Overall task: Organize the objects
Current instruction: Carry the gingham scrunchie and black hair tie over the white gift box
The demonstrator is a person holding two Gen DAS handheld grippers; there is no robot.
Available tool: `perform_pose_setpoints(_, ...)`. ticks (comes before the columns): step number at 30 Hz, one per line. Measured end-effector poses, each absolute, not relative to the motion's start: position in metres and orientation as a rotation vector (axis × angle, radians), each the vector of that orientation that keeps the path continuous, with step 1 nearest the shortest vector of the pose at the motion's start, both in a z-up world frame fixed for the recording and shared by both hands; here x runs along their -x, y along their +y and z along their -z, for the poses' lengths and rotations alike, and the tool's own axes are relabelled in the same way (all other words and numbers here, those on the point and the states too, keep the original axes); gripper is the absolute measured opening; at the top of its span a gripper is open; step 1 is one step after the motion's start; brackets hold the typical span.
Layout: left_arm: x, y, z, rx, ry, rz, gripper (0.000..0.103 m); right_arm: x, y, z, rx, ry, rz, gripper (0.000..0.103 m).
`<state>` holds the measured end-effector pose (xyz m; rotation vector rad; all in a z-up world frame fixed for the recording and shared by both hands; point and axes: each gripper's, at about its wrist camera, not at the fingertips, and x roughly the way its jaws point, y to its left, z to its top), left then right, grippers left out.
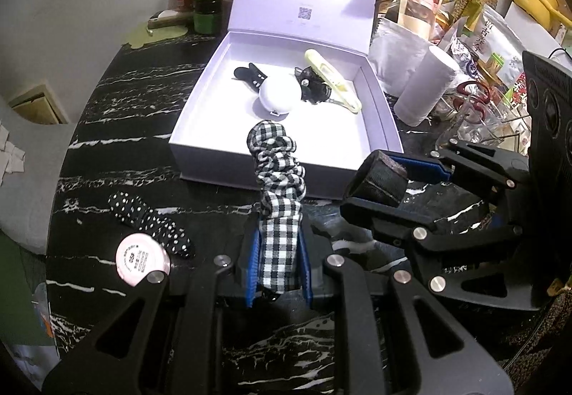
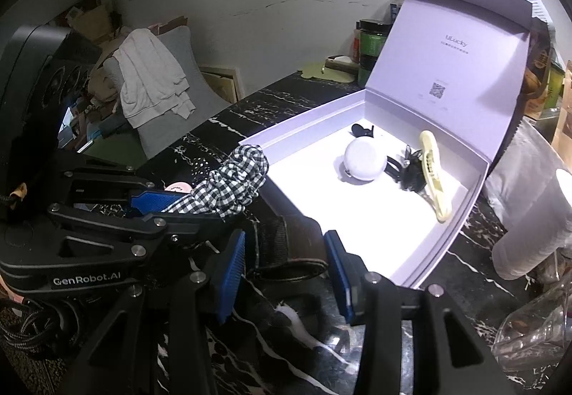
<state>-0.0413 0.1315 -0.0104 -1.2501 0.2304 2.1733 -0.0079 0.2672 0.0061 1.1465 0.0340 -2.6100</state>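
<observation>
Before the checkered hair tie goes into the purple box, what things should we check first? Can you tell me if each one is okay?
1. Grip: the left gripper is shut on the checkered hair tie. Ok.
2. Box lid: the purple box stands open, lid upright. Ok.
3. Landing spot: bare floor in the near part of the box; the white round case, the black clips and the yellow clip lie farther back. Ok.
4. Hair tie over the box: its tip hangs near the box's front wall. Cannot tell if it is inside.
5. Right gripper: jaws apart; whether the black band is gripped, cannot tell.
</observation>
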Motion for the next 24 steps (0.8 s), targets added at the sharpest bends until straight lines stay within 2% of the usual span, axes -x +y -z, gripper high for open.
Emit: perform_pose_setpoints(24,0.098,0.169,0.007,1.238,0.233,-2.146,0.018,0.047,0.291,-0.007,-1.162,0.033,2.634,0.045)
